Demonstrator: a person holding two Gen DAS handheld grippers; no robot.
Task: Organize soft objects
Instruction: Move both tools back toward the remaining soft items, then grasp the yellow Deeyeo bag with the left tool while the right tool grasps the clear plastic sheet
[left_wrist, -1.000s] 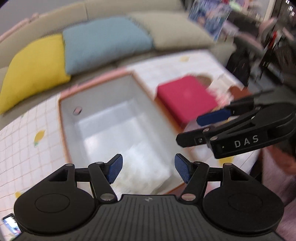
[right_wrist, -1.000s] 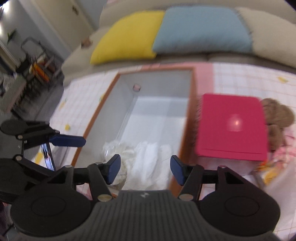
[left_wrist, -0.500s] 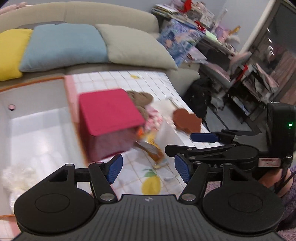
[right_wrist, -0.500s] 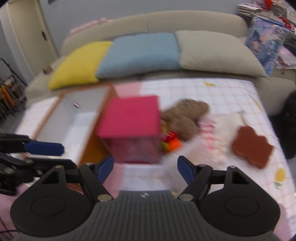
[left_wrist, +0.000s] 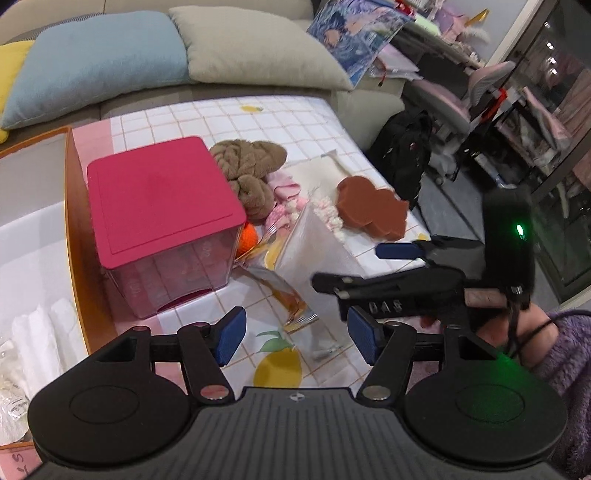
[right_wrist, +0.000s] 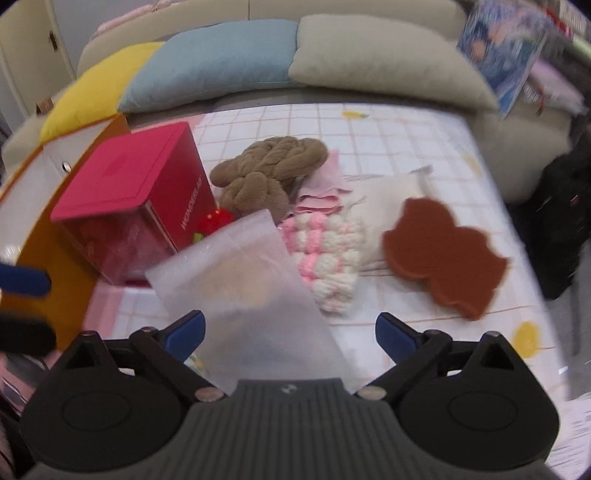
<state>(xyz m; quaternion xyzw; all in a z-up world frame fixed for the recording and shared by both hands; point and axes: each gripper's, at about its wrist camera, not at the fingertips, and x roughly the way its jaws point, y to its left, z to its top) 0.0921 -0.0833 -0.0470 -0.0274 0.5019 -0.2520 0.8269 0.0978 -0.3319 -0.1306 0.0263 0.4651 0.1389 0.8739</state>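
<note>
Nearest the left wrist camera, the left gripper (left_wrist: 293, 341) hangs with its blue-padded fingers spread and nothing between them, above a checked tablecloth (left_wrist: 258, 122) printed with lemons. The right gripper (right_wrist: 290, 332) is spread wide as well, its jaws to either side of a frosted plastic bag (right_wrist: 243, 295) that slopes up between them; whether the pads touch the bag cannot be told. Only the left view shows that gripper from outside (left_wrist: 400, 275), with its black body, a green light and a purple fleecy sleeve (left_wrist: 569, 362) behind it. That view also catches crinkled clear wrappers (left_wrist: 291, 295) lying on the cloth just ahead of the fingers, and folded white fabric (left_wrist: 40, 332) inside the orange-rimmed bin (left_wrist: 75, 206) at far left. The right view alone reveals a knobbly pink-and-white knit piece (right_wrist: 325, 254) just beyond the bag, and a small red plush (right_wrist: 216, 218) wedged against the magenta box (right_wrist: 129, 177). That box has a flat opaque lid over translucent walls and stands just beside the bin. Behind it lies a thick brown braided yarn bundle (right_wrist: 269, 166), touching pale pink cloth (right_wrist: 325, 184). To the right, a flat rust-brown felt shape (right_wrist: 443, 254) with lobed edges rests on cream fabric (right_wrist: 384, 195). Farthest back, yellow (right_wrist: 99, 85), blue (right_wrist: 218, 62) and beige (right_wrist: 388, 59) cushions line a sofa.
</note>
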